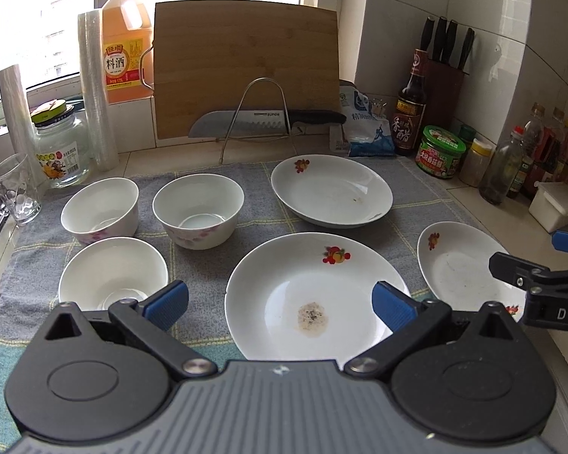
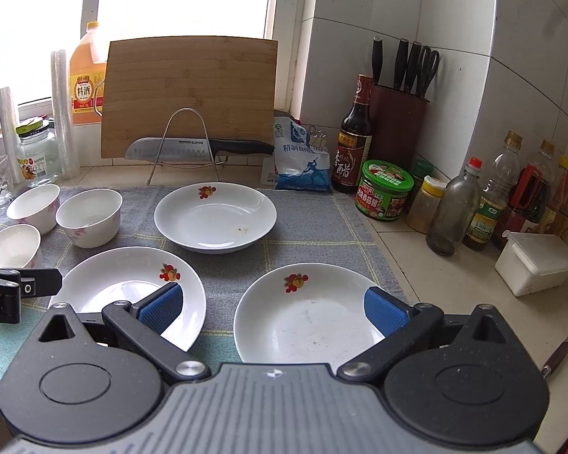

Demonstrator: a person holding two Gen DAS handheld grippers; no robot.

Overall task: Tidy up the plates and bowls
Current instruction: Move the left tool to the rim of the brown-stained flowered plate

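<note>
Nothing stacked yet: three bowls (image 1: 197,208) sit left and three plates (image 2: 216,215) right on the towel (image 1: 208,276). Left gripper (image 1: 280,302) and right gripper (image 2: 272,308) hover released, fingers empty. Next likely calls for pinching a near plate's rim.

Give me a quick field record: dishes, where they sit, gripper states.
plates: three, apart, unstacked; near-left, near-right, far
bowls: three, upright, grouped at left; two behind, one in front
surface: grey cloth
residue: stain in near-left plate; specks in the others
left gripper: open, holds nothing
right gripper: open, holds nothing
</note>
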